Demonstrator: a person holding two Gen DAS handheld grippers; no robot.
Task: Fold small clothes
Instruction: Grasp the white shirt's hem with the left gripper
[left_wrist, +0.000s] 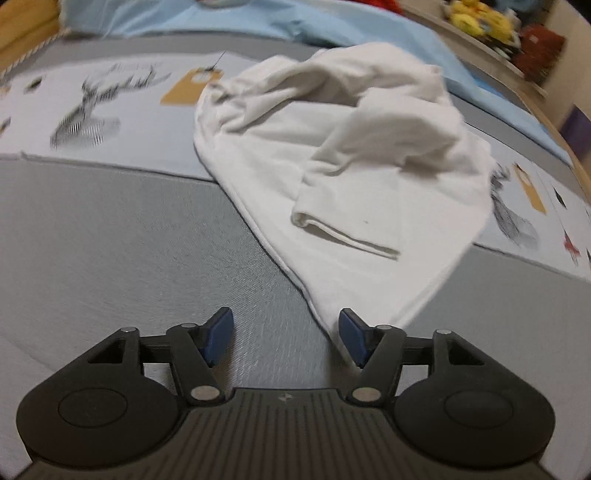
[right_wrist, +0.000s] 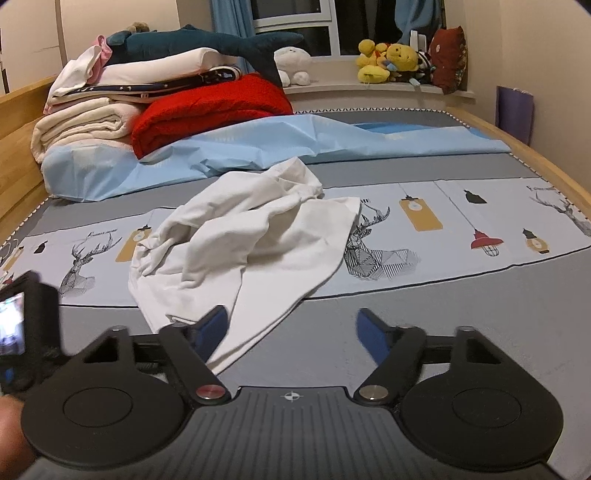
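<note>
A crumpled white garment (left_wrist: 351, 166) lies on the grey bedcover (left_wrist: 110, 240), one sleeve folded over its front. In the left wrist view its near corner tapers down to my left gripper (left_wrist: 286, 325), which stands open with that corner just inside its right finger. In the right wrist view the same garment (right_wrist: 240, 240) sprawls across the printed strip. Its lower hem reaches past the left finger of my right gripper (right_wrist: 291, 321). That gripper is open over bare grey cover. Neither gripper's pads press on the cloth.
A light blue sheet (right_wrist: 295, 144) lies bunched behind the garment. Folded blankets, a red throw (right_wrist: 210, 107) and a plush shark are stacked at the back left. Wooden bed rails (right_wrist: 535, 158) run along both sides. Plush toys (right_wrist: 391, 59) sit on the windowsill.
</note>
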